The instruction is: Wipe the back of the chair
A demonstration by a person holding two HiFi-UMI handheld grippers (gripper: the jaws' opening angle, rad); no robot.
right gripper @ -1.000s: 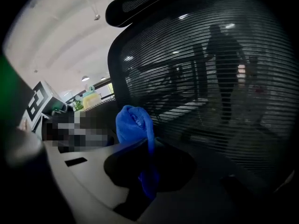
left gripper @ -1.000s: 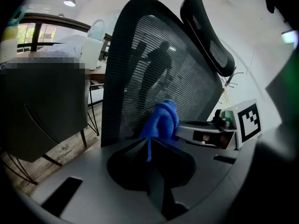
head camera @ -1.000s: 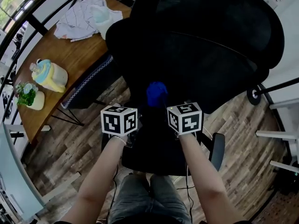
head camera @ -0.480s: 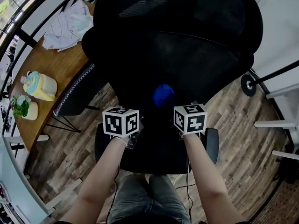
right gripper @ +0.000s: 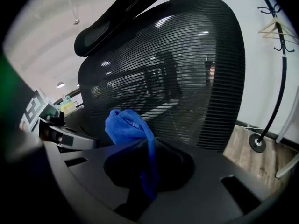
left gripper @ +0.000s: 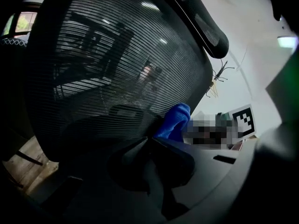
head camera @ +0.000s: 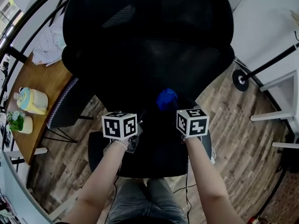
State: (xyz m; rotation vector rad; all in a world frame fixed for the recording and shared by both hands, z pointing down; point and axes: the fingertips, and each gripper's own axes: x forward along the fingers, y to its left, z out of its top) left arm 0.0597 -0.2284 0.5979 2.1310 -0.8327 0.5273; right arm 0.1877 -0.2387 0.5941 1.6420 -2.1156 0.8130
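The black mesh office chair (head camera: 149, 55) fills most of what we see. Its tall, curved backrest stands right in front of us, with a padded headrest (right gripper: 119, 17) above it. The mesh is a taut weave of fine horizontal ribs that we can see through, stretched inside a stiff dark frame. We expect the mesh to give a little under pressure and spring back, so light, even strokes should do. The whole chair will probably swivel or roll if we push hard, and the place to steady it is the rigid rim, not the weave. A wooden desk surface (head camera: 37, 78) lies well off to our left and plays no part here. The bright blue microfibre cloth (right gripper: 125, 125) is bunched into a soft wad low on the backrest, near its middle. From these views we cannot say for certain that it touches the mesh. It looks light, limp and easy to squash, and it should drag well on the ribs. It is best pinched by a thick fold, as it is now, so it cannot slip free. The right claw (right gripper: 145, 143) is clamped on that fold, with a tail of cloth hanging down between its jaws. The left claw (left gripper: 150, 141) sits just beside it, jaws pressed together with nothing in them.
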